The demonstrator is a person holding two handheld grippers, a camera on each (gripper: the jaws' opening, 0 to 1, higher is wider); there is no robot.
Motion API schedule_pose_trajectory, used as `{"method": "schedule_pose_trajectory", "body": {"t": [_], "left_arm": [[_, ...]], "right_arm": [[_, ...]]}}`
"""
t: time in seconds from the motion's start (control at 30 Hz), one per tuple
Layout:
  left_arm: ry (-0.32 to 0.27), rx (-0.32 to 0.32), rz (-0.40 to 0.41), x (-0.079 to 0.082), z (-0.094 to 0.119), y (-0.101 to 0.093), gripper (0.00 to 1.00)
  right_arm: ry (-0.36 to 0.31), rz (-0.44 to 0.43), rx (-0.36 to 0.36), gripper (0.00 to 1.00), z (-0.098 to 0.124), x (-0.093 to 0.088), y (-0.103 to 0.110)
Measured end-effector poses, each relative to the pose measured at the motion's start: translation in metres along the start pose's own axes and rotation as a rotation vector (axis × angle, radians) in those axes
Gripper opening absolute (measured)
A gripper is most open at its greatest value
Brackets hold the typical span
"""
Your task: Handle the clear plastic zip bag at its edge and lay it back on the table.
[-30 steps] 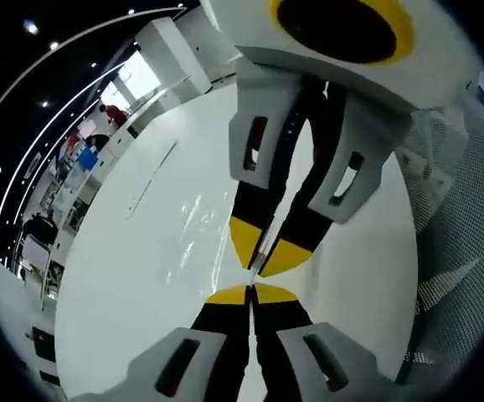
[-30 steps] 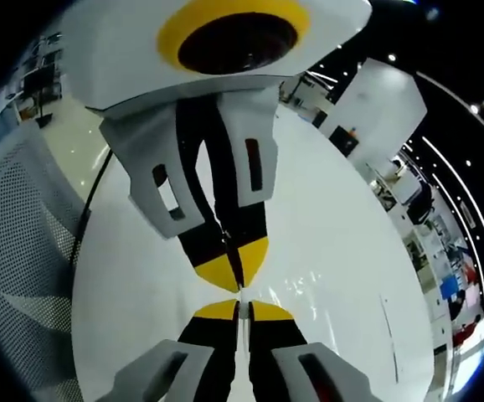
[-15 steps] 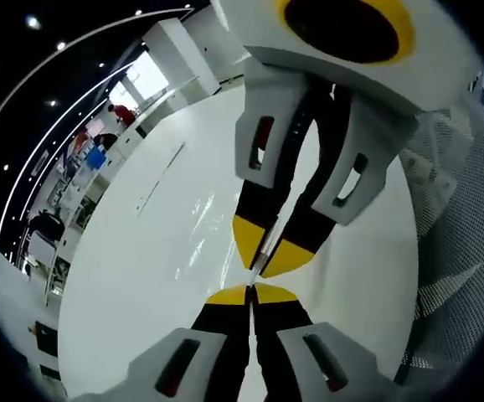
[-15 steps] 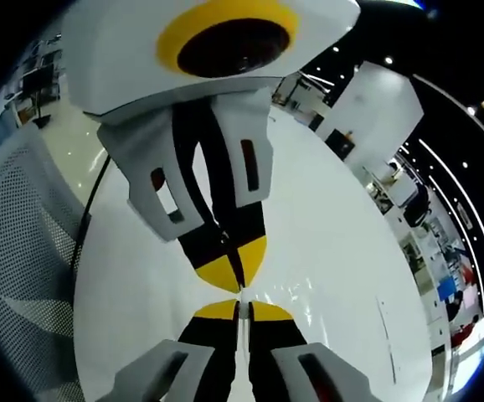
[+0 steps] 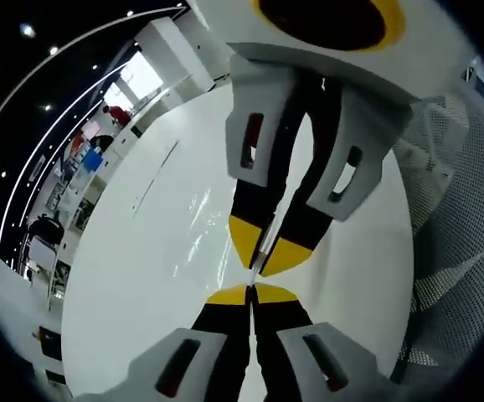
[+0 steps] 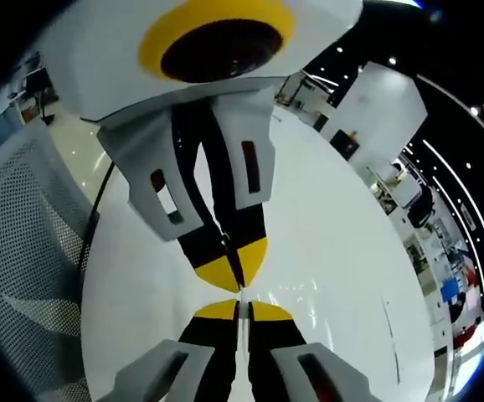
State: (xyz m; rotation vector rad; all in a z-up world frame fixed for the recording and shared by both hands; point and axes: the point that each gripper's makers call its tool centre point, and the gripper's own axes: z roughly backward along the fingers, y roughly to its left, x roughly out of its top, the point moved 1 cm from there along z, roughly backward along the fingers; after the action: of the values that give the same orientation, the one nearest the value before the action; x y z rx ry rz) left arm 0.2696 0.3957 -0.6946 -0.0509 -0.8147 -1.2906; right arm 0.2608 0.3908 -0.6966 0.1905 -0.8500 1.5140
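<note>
The clear plastic zip bag (image 5: pixel 198 219) shows as faint glints and creases over the white table (image 5: pixel 133 285). My left gripper (image 5: pixel 250 293) is shut, with a thin clear edge running between its yellow tips. My right gripper (image 5: pixel 261 255) comes down from the top of the left gripper view, tip to tip with the left one, and is shut on the same edge. In the right gripper view my right gripper (image 6: pixel 240 308) is shut at the bottom. The left gripper (image 6: pixel 238 272) meets it from above, and the bag (image 6: pixel 296 289) glints just to the right.
A grey mesh chair back (image 5: pixel 460 251) stands close beside the table (image 6: pixel 334 209); it is also in the right gripper view (image 6: pixel 24 243). A dark cable (image 6: pixel 100 197) runs along the table's edge. Shelves and a person in red (image 5: pixel 112 113) are far off.
Both views have shifted slightly with the hands. The grippers stay tip to tip and shut on the bag's edge.
</note>
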Motion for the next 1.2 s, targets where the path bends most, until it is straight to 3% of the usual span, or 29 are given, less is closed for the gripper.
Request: {"method": "schedule_pose_trajectory", "body": {"t": [1.2], "left_arm": [[0.019,0.002,-0.003,-0.0069,-0.0006,0.0008,0.0]], "right_arm": [[0.018,-0.016,-0.001,0.0,0.0023,-0.0095,-0.0012]]}}
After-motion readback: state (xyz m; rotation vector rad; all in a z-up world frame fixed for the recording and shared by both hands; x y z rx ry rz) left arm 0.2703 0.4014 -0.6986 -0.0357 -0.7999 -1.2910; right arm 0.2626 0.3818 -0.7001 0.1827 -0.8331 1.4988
